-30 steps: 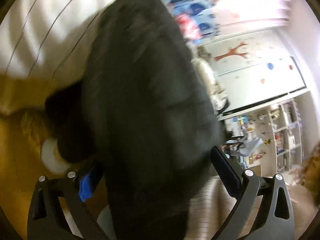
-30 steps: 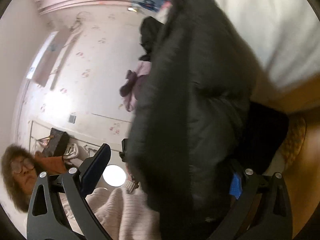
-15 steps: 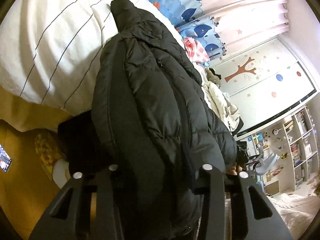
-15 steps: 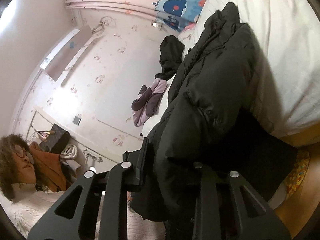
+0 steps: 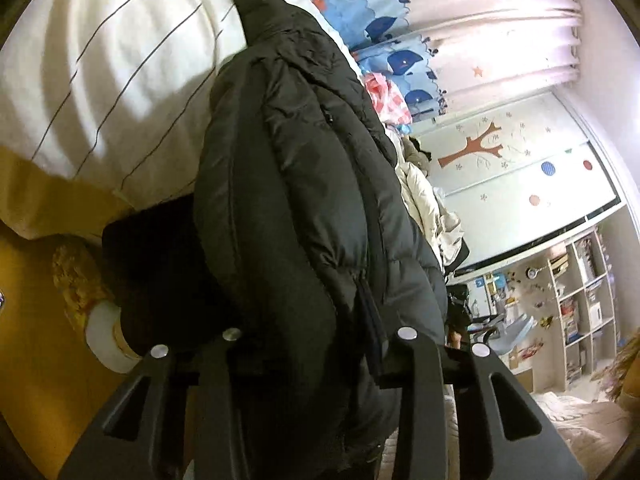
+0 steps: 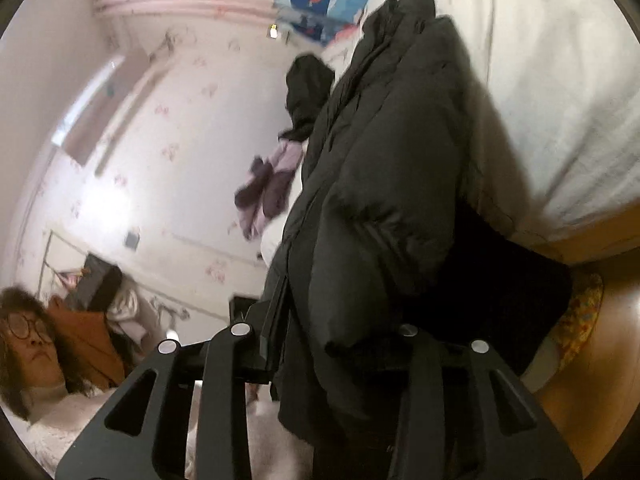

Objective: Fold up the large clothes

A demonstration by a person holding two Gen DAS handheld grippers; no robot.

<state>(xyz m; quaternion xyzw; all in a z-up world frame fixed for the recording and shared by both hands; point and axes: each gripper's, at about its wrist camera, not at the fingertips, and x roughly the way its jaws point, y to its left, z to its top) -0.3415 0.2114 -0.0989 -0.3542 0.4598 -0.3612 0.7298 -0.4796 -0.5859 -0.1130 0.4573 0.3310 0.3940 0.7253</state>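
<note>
Left claw (image 5: 316, 344) clamped on bunched hem of black puffer jacket (image 5: 304, 184), jaws closing, narrowly apart around thick padding. Right claw (image 6: 324, 340) gripping same jacket's other edge, jaws opening slightly, fabric between. Jacket draped over white striped bed (image 5: 100, 80), near end raised

The jacket (image 5: 304, 208) lay lengthwise on the bed (image 5: 120, 64), its near end between both grippers' jaws.

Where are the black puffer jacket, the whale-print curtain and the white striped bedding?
black puffer jacket (image 5: 312, 200), left wrist view, quilted middle.
whale-print curtain (image 5: 384, 32), left wrist view, blue printed part.
white striped bedding (image 5: 120, 72), left wrist view, bare top.
</note>
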